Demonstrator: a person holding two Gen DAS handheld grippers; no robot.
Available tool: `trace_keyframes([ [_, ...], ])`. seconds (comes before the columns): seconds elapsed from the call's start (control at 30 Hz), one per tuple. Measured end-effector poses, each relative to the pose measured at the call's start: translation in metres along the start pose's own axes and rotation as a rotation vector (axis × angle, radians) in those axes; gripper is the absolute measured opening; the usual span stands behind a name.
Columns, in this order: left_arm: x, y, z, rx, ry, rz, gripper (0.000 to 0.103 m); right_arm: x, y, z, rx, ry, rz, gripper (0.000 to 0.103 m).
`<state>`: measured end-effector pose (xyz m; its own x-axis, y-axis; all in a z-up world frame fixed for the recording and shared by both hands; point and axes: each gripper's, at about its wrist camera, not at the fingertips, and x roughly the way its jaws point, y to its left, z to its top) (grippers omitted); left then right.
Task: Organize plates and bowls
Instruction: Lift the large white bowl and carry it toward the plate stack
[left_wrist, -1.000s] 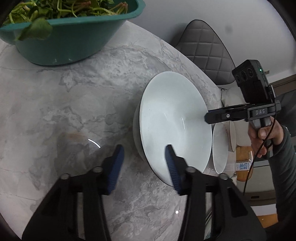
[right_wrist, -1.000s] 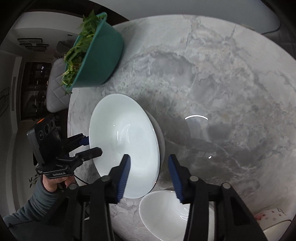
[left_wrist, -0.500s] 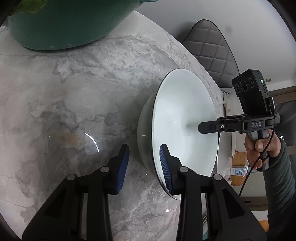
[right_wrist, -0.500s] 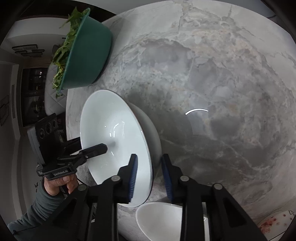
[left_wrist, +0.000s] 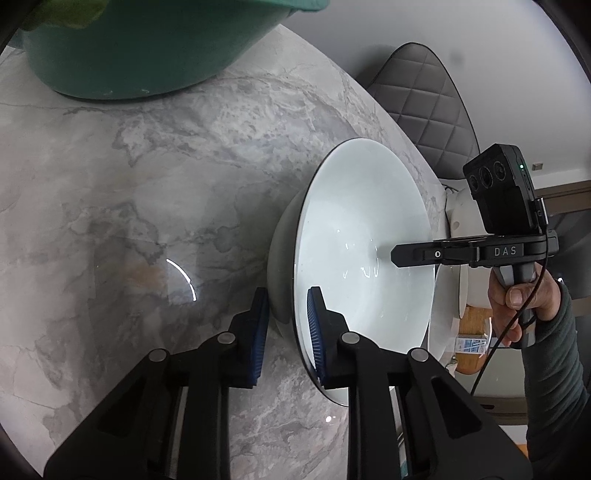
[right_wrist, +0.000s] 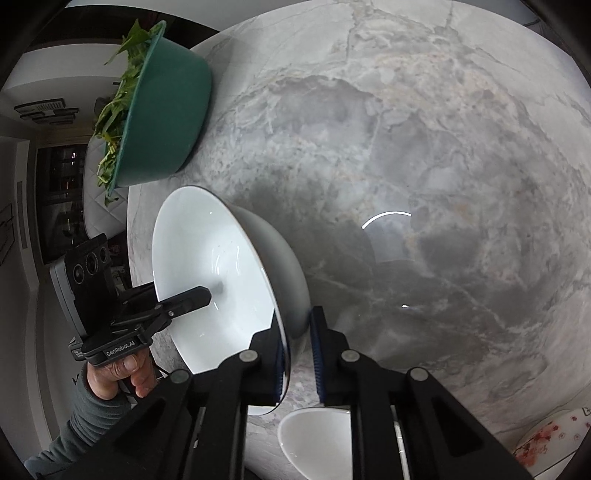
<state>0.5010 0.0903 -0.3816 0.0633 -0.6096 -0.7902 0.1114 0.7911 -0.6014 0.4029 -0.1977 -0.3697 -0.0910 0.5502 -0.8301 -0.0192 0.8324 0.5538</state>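
Note:
A large white bowl (left_wrist: 354, 236) with a dark rim stands on the marble table (left_wrist: 129, 192). My left gripper (left_wrist: 286, 328) is shut on its near rim, one blue pad inside and one outside. My right gripper (right_wrist: 299, 350) is shut on the opposite rim of the same bowl (right_wrist: 210, 266). Each gripper shows across the bowl in the other's view: the right one (left_wrist: 399, 254) and the left one (right_wrist: 203, 295). A smaller white bowl (right_wrist: 314, 439) sits just beside the large one, under the right gripper.
A teal basin (right_wrist: 162, 110) of leafy greens stands at the far side of the table, also in the left wrist view (left_wrist: 140, 48). A grey quilted chair (left_wrist: 424, 107) is past the table edge. A flowered dish (right_wrist: 546, 443) lies at the lower right.
Both grippers have moved onto the large bowl's rim from opposite sides and closed on it. They were open a second ago.

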Motion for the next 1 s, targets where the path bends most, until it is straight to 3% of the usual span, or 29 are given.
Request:
trace_keyframes([
  [0.47,-0.053,-0.015,-0.022,0.024,-0.034,0.029,0.018,-0.017,0.044,-0.022,-0.056,-0.019,0.008,0.015],
  [1.0,-0.066,-0.023,-0.113,0.013,0.009,0.054,0.018,0.004,0.07,-0.113,-0.075,0.005,0.025,0.016],
])
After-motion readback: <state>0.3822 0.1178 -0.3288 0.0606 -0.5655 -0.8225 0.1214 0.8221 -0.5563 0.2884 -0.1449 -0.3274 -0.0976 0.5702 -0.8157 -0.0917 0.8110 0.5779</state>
